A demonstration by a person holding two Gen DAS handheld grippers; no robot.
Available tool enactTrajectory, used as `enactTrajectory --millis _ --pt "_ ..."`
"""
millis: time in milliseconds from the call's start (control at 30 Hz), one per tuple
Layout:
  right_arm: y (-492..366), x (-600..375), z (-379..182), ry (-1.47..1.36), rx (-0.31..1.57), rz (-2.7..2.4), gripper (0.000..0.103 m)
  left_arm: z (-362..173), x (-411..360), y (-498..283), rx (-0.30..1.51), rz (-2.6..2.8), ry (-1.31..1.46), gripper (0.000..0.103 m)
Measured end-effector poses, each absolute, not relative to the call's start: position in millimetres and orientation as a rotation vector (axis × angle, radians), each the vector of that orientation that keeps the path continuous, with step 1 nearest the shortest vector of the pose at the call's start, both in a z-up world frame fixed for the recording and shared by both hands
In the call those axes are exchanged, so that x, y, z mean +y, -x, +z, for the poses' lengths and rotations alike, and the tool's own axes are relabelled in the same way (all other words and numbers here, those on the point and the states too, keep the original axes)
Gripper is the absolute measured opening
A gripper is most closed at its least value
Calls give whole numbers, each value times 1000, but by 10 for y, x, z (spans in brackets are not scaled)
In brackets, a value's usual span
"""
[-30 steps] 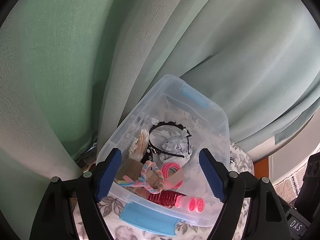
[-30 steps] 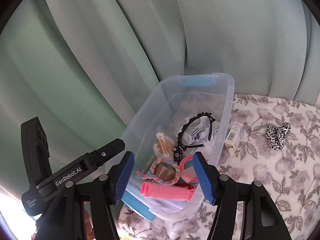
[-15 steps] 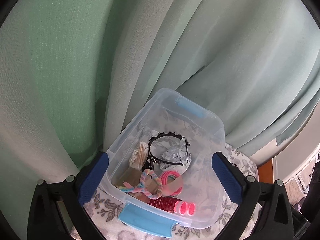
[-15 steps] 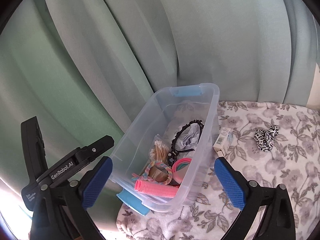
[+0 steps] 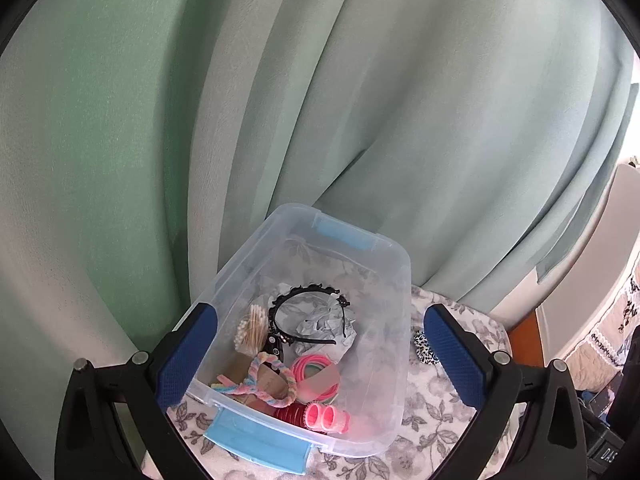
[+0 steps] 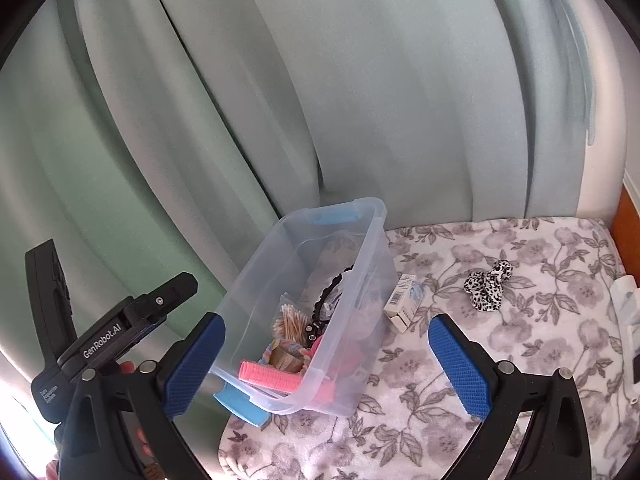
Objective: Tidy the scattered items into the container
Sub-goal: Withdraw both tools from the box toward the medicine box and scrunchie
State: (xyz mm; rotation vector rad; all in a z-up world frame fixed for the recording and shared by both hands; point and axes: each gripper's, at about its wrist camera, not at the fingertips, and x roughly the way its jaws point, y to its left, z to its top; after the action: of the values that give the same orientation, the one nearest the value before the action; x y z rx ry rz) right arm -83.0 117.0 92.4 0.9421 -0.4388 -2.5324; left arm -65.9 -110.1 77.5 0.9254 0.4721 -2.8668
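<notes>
A clear plastic bin (image 5: 394, 264) (image 6: 372, 216) with blue handles stands on a floral cloth at the table's left end. It holds pink hair rollers (image 5: 326, 418), a black headband (image 5: 308, 294), cotton swabs (image 5: 252, 328), a pastel braided tie (image 5: 272, 384) and crumpled paper. On the cloth to its right lie a small white box (image 6: 402, 300) and a leopard-print scrunchie (image 6: 488, 286) (image 5: 424, 346). My left gripper (image 5: 320, 354) is open and empty, raised over the bin's near end. My right gripper (image 6: 326, 360) is open and empty, above the bin's near right corner.
Green curtains (image 6: 360, 100) hang close behind the bin. The left gripper's body (image 6: 120, 328) shows at the left of the right wrist view. White items (image 6: 624, 300) lie at the cloth's right edge. An orange edge (image 6: 630, 220) borders the far right.
Both grippers have opened wide and pulled back and up from the bin. The right view has swung right, showing more cloth, the box and the scrunchie.
</notes>
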Motion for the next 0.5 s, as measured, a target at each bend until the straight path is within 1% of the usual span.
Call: enactTrajectory --millis 200,500 --pt "750 1437 903 -928 -464 -2600 103 839 -852 661 399 -2902 -921 103" --pt "645 1929 703 -932 -519 -2735 103 811 -386 718 350 -3015 -995 103"
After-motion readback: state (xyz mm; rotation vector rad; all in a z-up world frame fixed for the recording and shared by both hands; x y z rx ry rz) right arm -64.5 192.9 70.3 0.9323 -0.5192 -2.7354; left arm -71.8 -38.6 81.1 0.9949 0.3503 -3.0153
